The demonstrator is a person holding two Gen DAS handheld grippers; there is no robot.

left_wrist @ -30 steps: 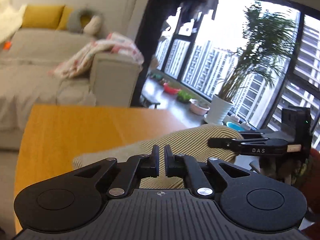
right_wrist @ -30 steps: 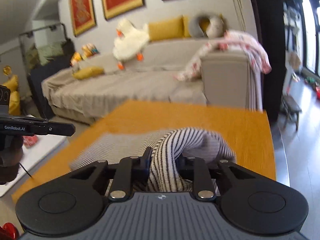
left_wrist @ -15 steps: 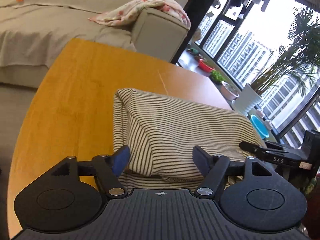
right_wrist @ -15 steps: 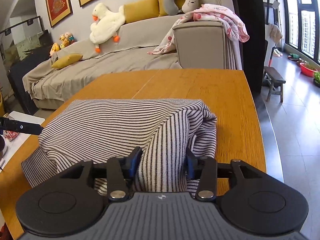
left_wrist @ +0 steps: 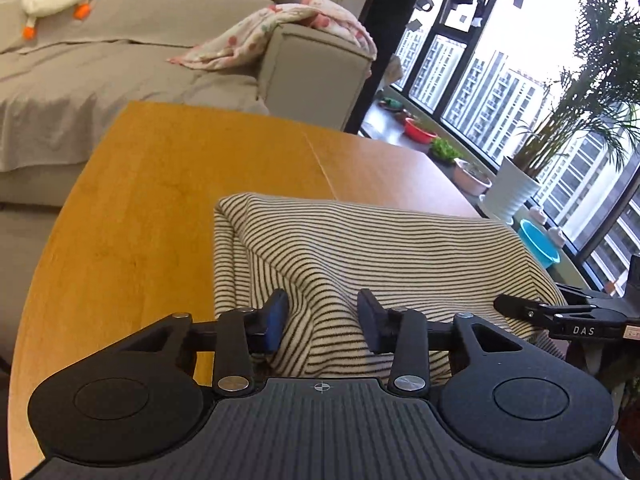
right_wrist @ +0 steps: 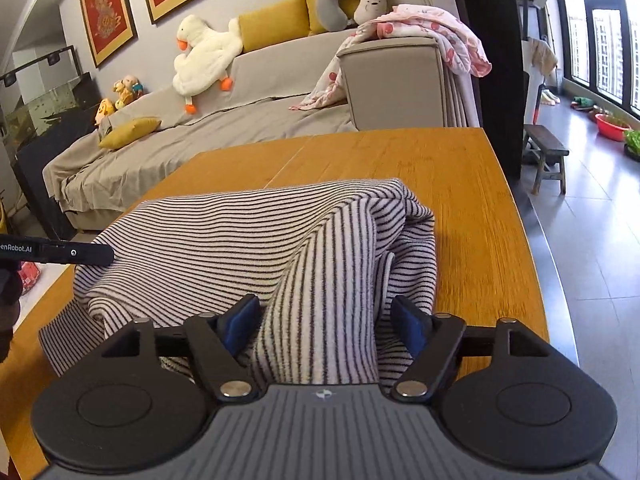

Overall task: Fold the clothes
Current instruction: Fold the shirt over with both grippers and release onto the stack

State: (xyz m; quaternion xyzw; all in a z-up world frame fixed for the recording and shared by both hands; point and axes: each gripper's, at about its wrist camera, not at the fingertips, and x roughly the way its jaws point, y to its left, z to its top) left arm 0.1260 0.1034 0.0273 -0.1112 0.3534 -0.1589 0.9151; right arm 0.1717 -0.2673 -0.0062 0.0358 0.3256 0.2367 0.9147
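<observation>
Striped shirt (left_wrist: 360,248) lies folded over on wooden table (left_wrist: 152,200). Left gripper (left_wrist: 322,320) and right gripper (right_wrist: 324,322) both spread wide, cloth bunched between, not clamped. Best back straight out, then flatten the raised ridge.

Bare wooden table (left_wrist: 152,200) left open beyond and beside the striped garment (left_wrist: 360,248), near edge taken up by the cloth heap, sofa (right_wrist: 280,120) set past the far edge, well apart
</observation>
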